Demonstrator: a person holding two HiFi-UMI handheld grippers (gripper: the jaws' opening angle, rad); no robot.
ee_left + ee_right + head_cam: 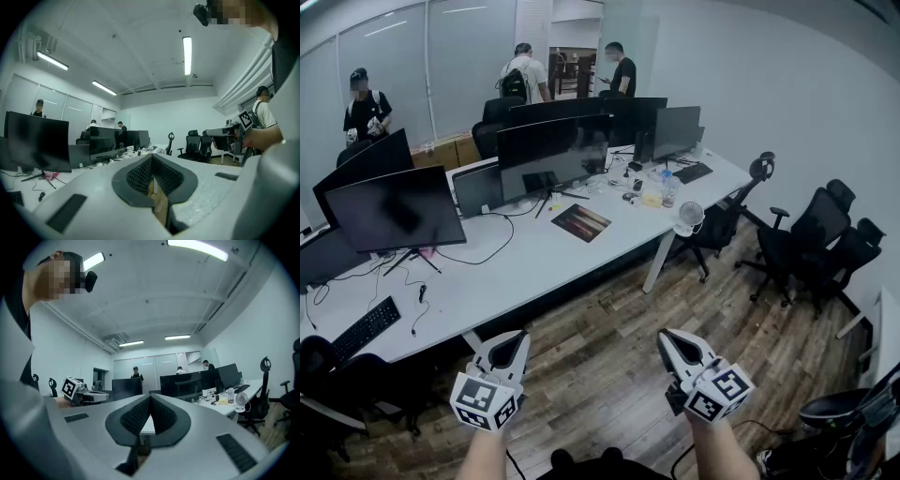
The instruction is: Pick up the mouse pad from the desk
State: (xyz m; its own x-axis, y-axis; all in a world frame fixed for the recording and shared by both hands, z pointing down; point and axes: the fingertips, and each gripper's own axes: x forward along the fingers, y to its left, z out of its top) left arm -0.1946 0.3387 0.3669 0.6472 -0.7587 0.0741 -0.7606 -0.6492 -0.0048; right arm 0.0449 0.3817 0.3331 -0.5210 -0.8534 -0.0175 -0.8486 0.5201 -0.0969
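Nothing of the job is done yet, as far as I can judge. The mouse pad (581, 222), a dark rectangle with a reddish streaked print, lies flat on the white surface (525, 277), in front of the monitors (548, 155) and well apart from both my claws. My left claw (514, 339) and my right claw (673, 339) hang level over the wooden floor (600, 366), short of the surface's near edge. Each has its tips pressed together with nothing between them. The whole task is left: I have to step up to the surface, open a claw, work a jaw under the pad's thin edge, close on it and lift. The pad lies clear of the black cable (487, 255) and the clutter (652, 192) further along, so the approach seems open
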